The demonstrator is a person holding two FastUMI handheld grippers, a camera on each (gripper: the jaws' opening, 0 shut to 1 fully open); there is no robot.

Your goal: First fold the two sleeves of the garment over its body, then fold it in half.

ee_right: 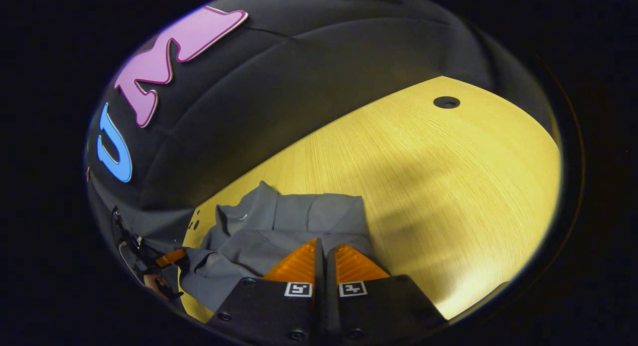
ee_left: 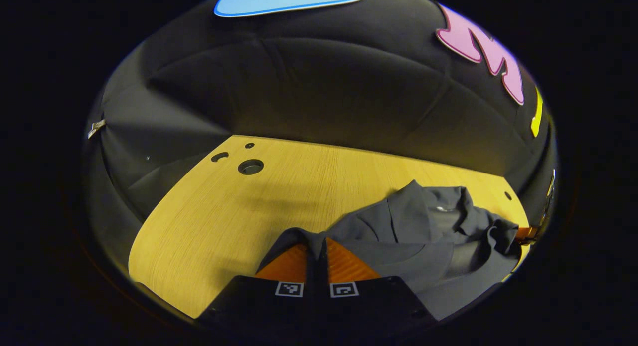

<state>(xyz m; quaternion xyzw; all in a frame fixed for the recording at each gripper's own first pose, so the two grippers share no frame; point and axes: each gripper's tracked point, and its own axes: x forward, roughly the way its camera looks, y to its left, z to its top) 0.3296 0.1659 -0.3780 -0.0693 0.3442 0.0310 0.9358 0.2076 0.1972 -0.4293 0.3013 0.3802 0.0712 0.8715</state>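
Your left gripper (ee_left: 316, 246) had its jaws drawn nearly together with a fold of the grey garment (ee_left: 423, 236) caught between them, both fingers pressing on the cloth. From those jaws the garment ran off ahead and to the right in a rumpled heap on the wooden table (ee_left: 224, 211). Ahead and to the left of the jaws the table lay bare apart from three dark holes (ee_left: 250, 166) near its far edge.

Your right gripper (ee_right: 320, 249) was likewise closed to a thin slit, pinching the garment's (ee_right: 279, 221) near edge. The cloth spread ahead and to the left of those jaws, creased and bunched. One dark hole (ee_right: 446, 102) sat far ahead and to the right on the table (ee_right: 448, 186).
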